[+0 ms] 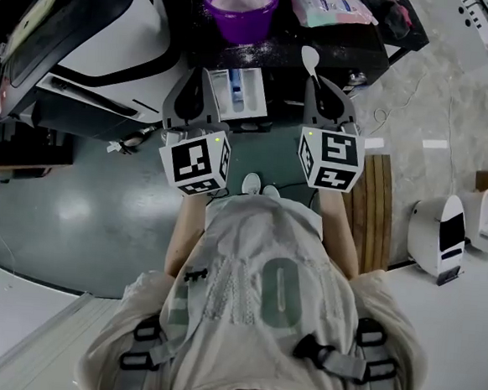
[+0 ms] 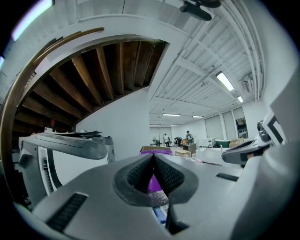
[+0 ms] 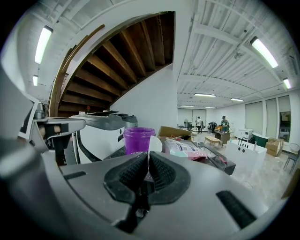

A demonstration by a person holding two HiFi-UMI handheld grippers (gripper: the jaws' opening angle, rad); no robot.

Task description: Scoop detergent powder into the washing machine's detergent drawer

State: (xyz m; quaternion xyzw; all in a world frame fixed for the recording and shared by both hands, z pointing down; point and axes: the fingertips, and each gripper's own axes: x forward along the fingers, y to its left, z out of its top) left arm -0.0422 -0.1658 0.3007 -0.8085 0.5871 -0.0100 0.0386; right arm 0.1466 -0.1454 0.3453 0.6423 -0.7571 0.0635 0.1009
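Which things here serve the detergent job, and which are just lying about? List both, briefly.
For the job: purple tub of powder; white spoon, clamped in the right gripper; detergent drawer; washing machine.

Lying about: pink-and-blue packet; white appliance on the floor; wooden slats.

Dark countertop (image 1: 350, 45) bearing purple tub of powder (image 1: 239, 9), pink packet (image 1: 330, 3).

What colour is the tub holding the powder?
Purple; the tub shows best in the head view.
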